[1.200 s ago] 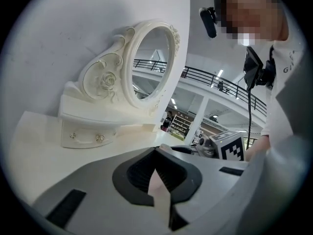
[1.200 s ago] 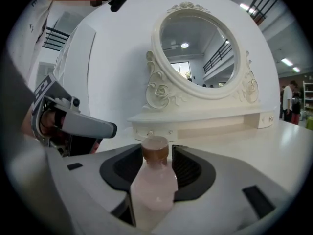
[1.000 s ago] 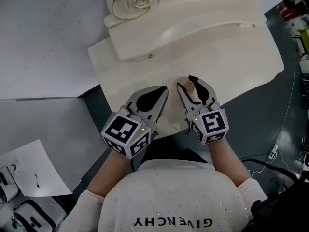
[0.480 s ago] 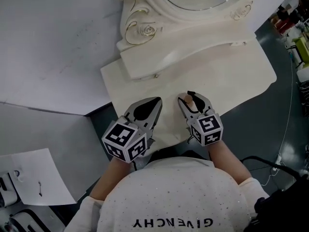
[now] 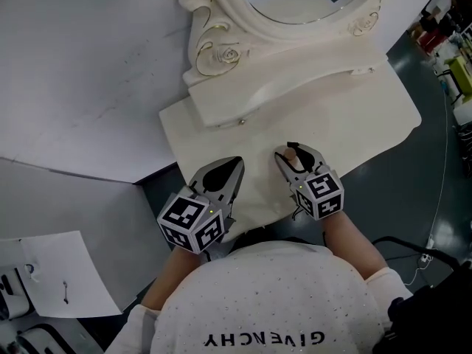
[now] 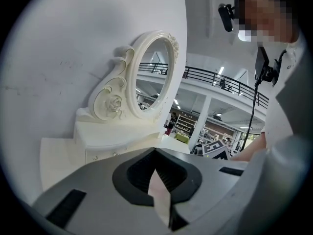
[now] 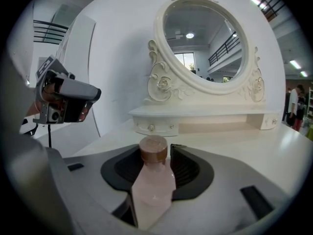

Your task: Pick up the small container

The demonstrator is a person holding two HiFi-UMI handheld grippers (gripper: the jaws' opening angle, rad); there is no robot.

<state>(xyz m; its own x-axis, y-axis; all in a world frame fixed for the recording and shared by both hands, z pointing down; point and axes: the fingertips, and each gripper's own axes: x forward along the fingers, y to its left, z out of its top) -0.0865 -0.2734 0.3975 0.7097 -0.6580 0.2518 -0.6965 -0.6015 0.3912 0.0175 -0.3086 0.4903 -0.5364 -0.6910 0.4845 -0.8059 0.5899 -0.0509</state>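
Right gripper (image 7: 155,147) clamps the one small container (image 7: 152,182) between its jaws.
I can't see its base, hidden under the jaw bodies. Left gripper (image 6: 155,152), second of two, is pinched shut on nothing; one mirror (image 7: 203,40) stands ahead.

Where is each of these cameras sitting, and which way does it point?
Head view: on the person's head, looking down at the dressing table; shows forearms, left claw, right claw.
Left gripper view: on the shut, empty left claw, facing the mirror; the person's torso shows at right.
Right gripper view: on the right claw, which grips the small container, facing the mirror.
Shared: both gripper views see the mirror.
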